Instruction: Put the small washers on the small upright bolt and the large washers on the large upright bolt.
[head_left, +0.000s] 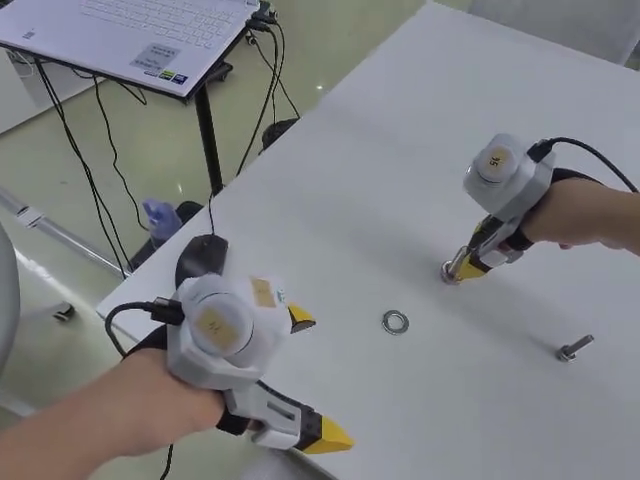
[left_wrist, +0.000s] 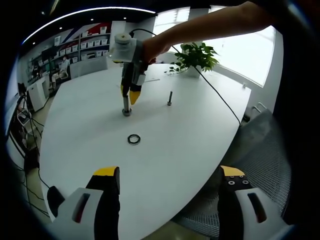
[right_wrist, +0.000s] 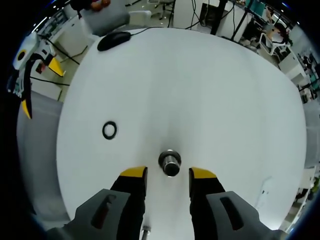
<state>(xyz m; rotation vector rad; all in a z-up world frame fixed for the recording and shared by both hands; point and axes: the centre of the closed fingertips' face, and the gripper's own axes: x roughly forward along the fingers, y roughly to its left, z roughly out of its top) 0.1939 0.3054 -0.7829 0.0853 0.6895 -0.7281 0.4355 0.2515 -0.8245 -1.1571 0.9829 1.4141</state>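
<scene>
On the white table (head_left: 400, 150), the large upright bolt (head_left: 452, 270) has a wider ring at its base. My right gripper (head_left: 467, 266) is right at it. In the right gripper view the bolt (right_wrist: 170, 162) stands just ahead of the gap between the open jaws of my right gripper (right_wrist: 168, 173), which hold nothing. A loose washer (head_left: 395, 322) lies flat mid-table, left of the bolt; this washer (right_wrist: 109, 130) is also in the right gripper view. The small upright bolt (head_left: 575, 348) stands to the right. My left gripper (head_left: 318, 378) hovers wide open near the table's front edge, far from the washer (left_wrist: 133, 139).
A black mouse (head_left: 200, 258) lies near the table's left edge. Beyond that edge a laptop (head_left: 130, 35) sits on a stand with hanging cables. A potted plant (left_wrist: 195, 55) stands at the table's far end, and a grey mesh chair (left_wrist: 260, 150) is beside the table.
</scene>
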